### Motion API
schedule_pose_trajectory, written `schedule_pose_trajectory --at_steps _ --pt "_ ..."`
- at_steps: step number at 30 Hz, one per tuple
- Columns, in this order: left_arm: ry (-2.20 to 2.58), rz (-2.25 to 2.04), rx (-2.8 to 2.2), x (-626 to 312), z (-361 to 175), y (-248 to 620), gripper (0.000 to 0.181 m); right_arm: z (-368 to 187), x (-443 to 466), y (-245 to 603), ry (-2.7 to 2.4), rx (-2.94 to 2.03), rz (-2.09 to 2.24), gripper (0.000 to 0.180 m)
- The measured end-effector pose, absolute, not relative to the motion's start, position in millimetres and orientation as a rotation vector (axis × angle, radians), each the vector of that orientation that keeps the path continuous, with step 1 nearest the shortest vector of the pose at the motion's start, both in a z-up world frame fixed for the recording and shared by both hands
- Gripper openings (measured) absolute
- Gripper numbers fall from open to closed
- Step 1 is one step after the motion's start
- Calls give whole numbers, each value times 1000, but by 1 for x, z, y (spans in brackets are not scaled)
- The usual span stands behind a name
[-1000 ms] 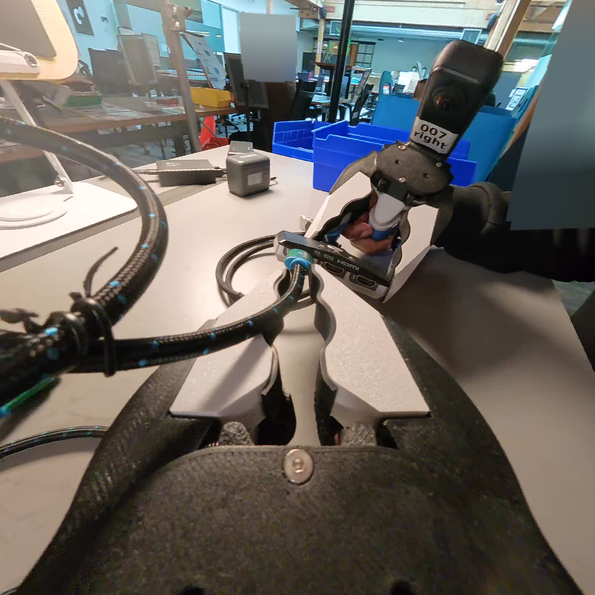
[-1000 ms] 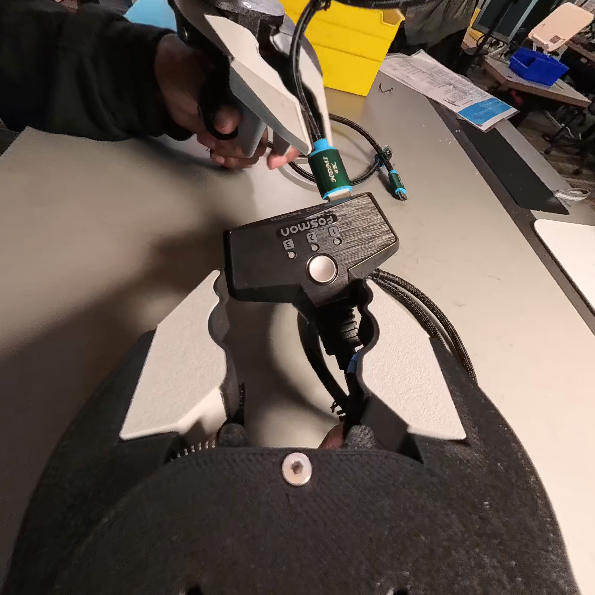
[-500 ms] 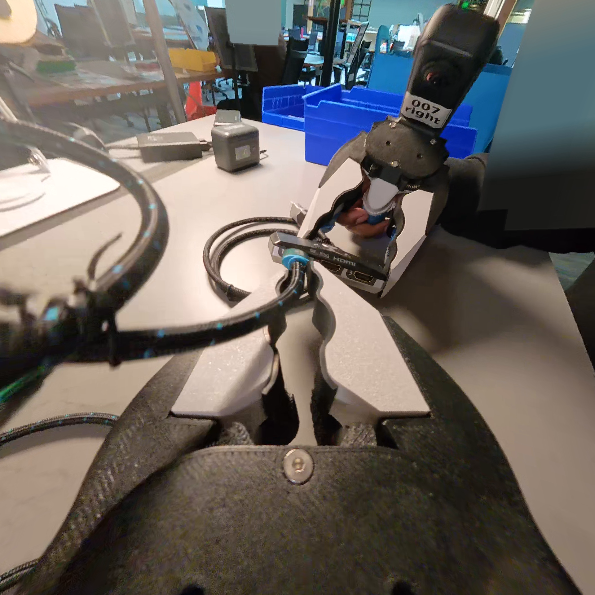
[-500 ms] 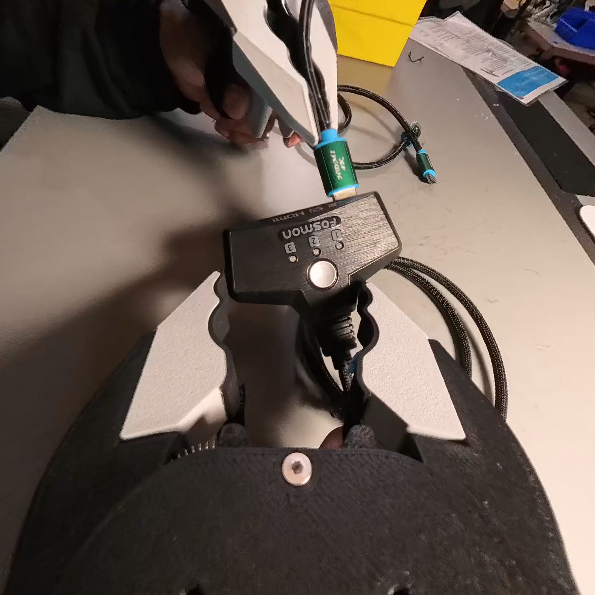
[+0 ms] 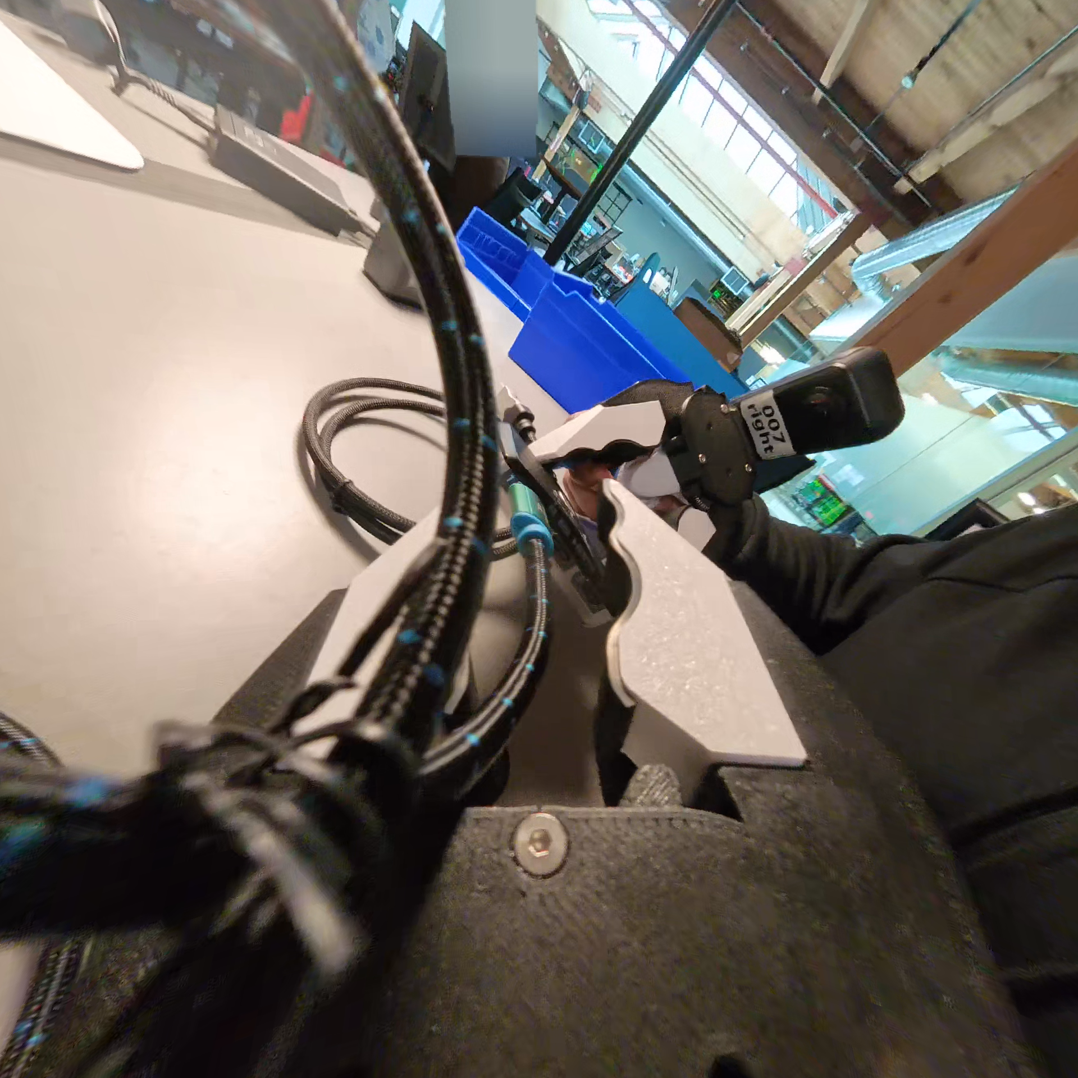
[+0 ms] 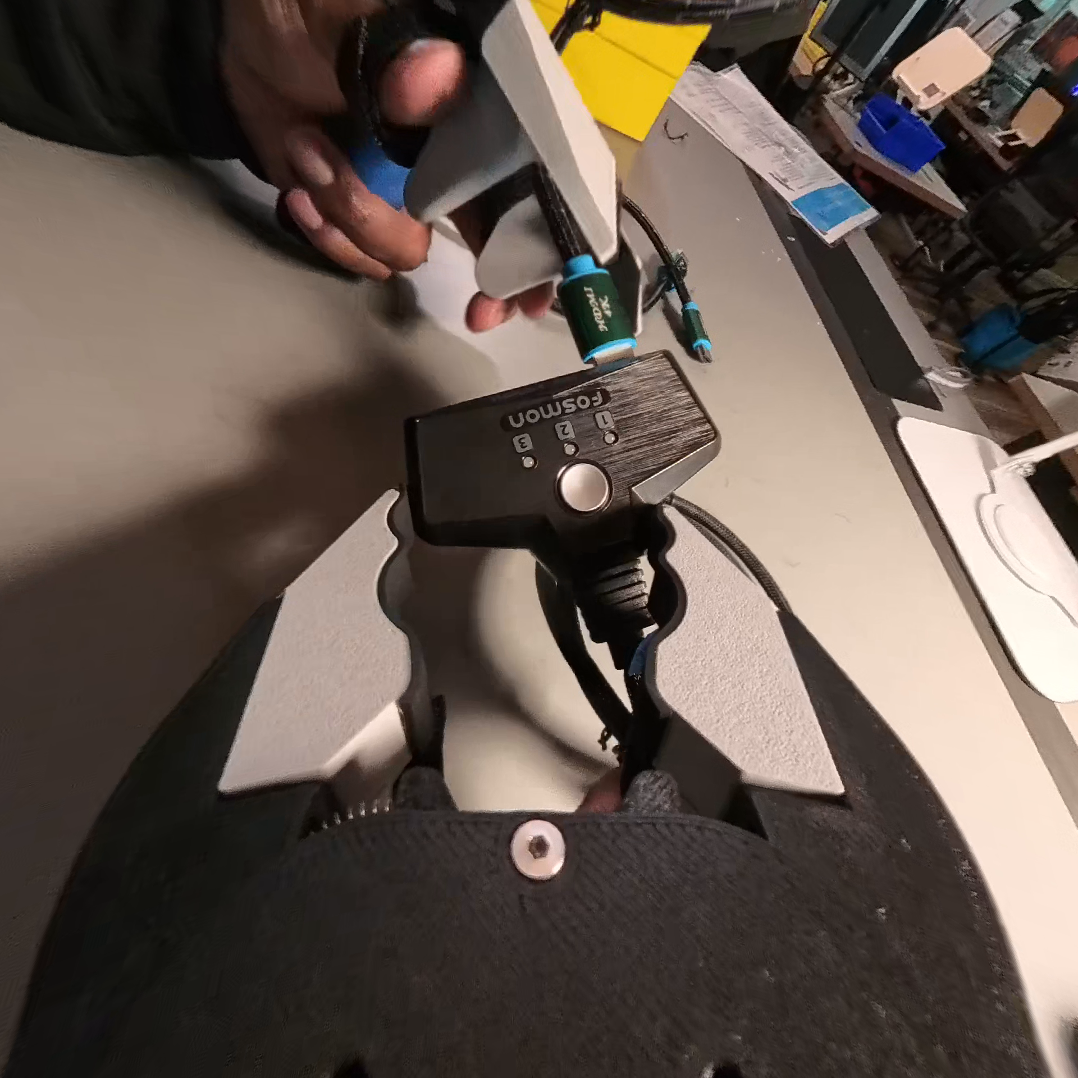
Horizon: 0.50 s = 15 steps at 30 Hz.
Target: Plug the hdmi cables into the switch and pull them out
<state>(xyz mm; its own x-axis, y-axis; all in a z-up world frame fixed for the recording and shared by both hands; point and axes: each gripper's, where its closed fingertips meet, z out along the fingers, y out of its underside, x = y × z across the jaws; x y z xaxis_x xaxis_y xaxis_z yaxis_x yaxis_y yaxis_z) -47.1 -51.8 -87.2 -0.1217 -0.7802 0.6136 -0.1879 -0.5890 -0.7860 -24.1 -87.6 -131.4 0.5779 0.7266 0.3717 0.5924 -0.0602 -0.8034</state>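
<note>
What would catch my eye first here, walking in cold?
Probably the black HDMI switch at the centre of the right wrist view, with the right gripper closed on its cable stub. Just beyond it, the left gripper holds a braided cable whose green plug sits tilted at the switch's far edge. Behind them a yellow bin stands out on the grey table.

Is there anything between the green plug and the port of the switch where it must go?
Nothing visible. The green plug, with its cable in the left gripper, already meets the far edge of the switch, which the right gripper holds. The port itself is hidden.
</note>
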Motion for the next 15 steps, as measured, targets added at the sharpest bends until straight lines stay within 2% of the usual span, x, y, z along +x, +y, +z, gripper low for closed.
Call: schedule_pose_trajectory --at_steps 3,5,12,15 --pt "1125 -1725 -1785 -44 -100 -59 34 -129 -23 -85 -1088 -1729 106 82" --pt "1112 -1726 -1791 -44 -100 -58 14 -127 -23 -86 -1087 -1719 111 83" --pt "1057 -1844 -1844 -45 -103 -59 15 -129 -13 -90 -1162 -1730 45 91" --pt "1122 -1853 -1825 -47 -102 -66 15 -138 -9 -95 -1219 -1778 27 87"
